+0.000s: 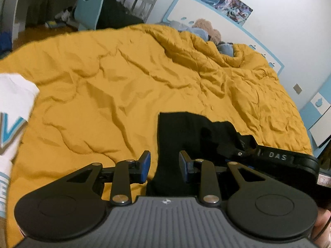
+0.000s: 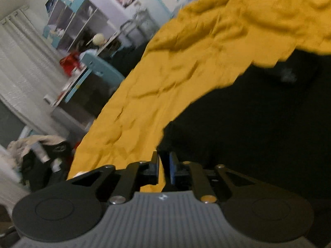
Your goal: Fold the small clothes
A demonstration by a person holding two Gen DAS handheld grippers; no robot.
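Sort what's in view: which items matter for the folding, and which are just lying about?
For the job: black garment, left gripper, right gripper pinching the garment's edge, white garment.
Lying about: yellow duvet, teddy bear, posters, clothes heap.

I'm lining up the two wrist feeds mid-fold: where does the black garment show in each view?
Left wrist: black garment lies low centre, running between the open left gripper fingers.
Right wrist: it fills the right side, its edge at the nearly closed right gripper.
Shared landmark: the yellow duvet.
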